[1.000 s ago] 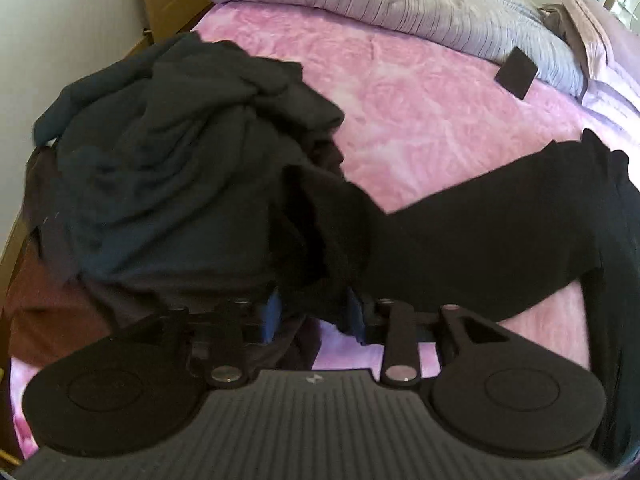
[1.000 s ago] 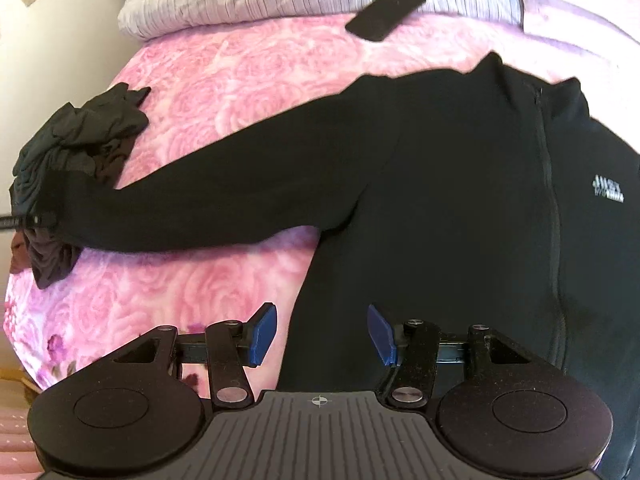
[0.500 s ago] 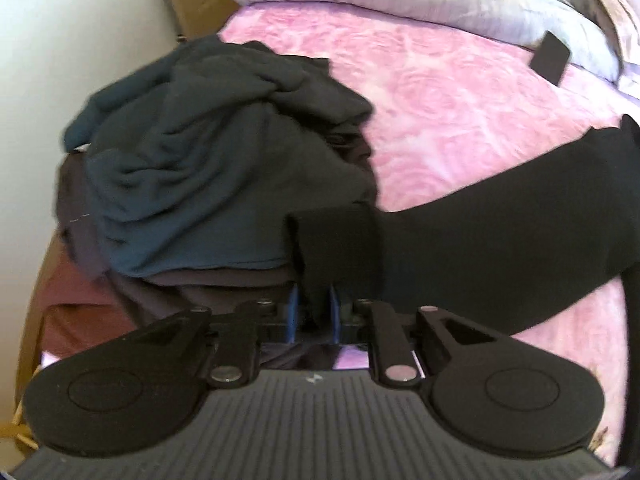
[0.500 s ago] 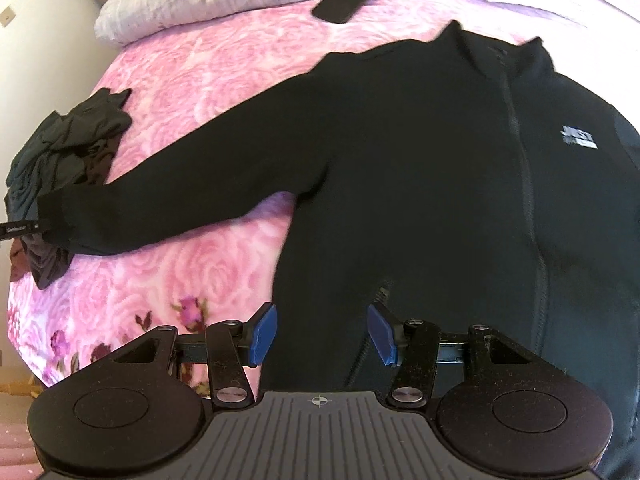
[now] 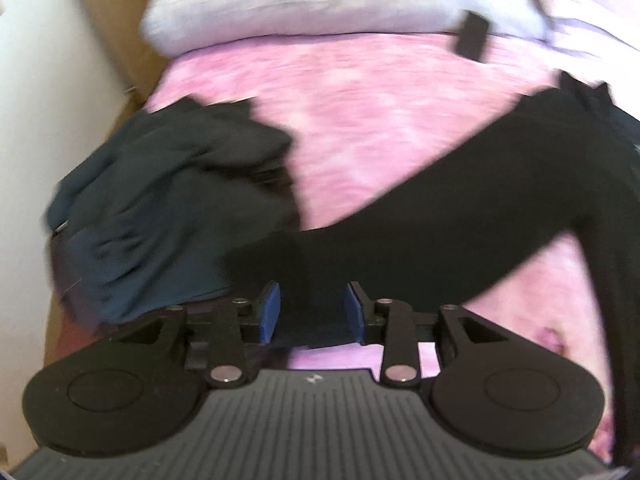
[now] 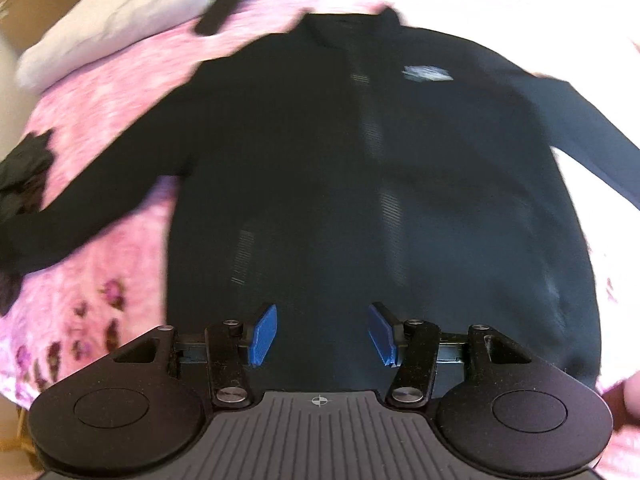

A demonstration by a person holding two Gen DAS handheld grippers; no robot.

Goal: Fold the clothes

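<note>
A black zip jacket [image 6: 320, 160] lies spread face up on the pink floral bedspread [image 6: 100, 92], collar at the far side. Its left sleeve [image 5: 440, 220] stretches out toward a pile of dark clothes [image 5: 160, 200]. My left gripper [image 5: 313, 312] hovers over the sleeve's cuff end, beside the pile. Its jaws are opening, and the dark cuff fabric lies between the blue pads without being pinched. My right gripper [image 6: 322, 334] stands open above the jacket's lower middle, near the zip, with nothing gripped. Both views are motion-blurred.
A striped grey pillow [image 5: 320, 12] lies at the head of the bed with a flat black phone-like object [image 5: 472, 38] at its edge. A pale wall [image 5: 36, 100] borders the bed on the left. The dark pile [image 6: 24, 176] sits at the bed's left edge.
The left gripper pinched the sleeve cuff, drew it away from the clothes pile, and its jaws have now parted. The right gripper has swung rightward, from the jacket's left edge to its middle.
</note>
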